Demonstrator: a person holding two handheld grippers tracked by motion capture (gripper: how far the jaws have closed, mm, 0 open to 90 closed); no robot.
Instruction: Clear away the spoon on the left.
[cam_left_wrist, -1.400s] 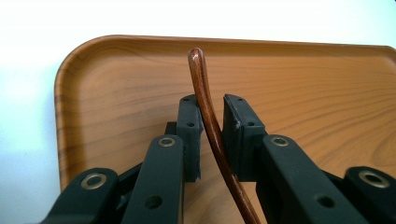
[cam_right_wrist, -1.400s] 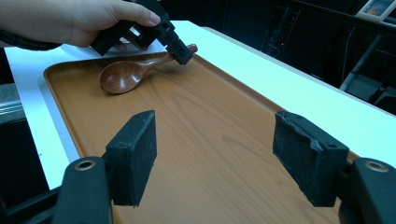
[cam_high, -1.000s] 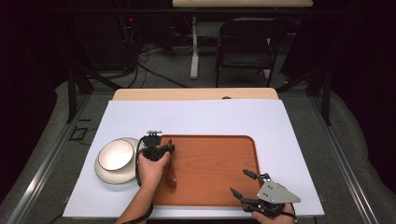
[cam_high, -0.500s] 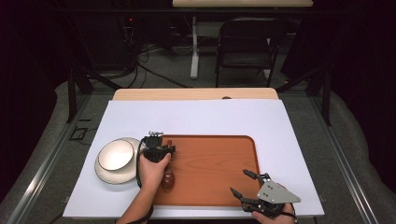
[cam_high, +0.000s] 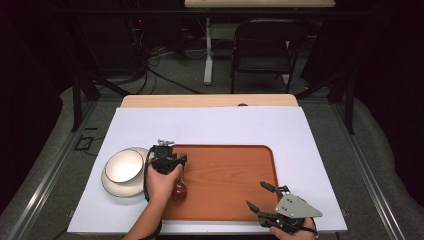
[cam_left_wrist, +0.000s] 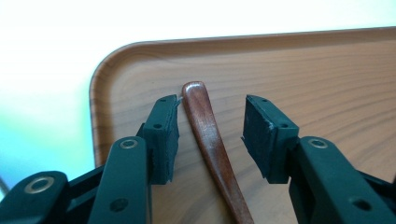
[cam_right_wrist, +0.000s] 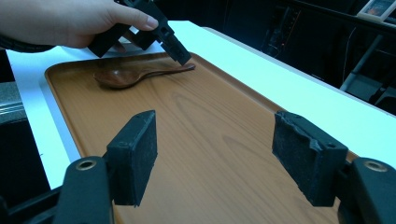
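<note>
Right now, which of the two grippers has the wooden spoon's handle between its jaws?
The left gripper: its open jaws straddle the handle of the dark brown wooden spoon on the wooden tray. The right gripper, also open, hovers over bare tray.

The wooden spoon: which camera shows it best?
The right gripper view: the whole spoon lies on the tray, bowl and handle clear. The left gripper view gives its handle alone between the open left tool. The high view half-hides it under the hand.
</note>
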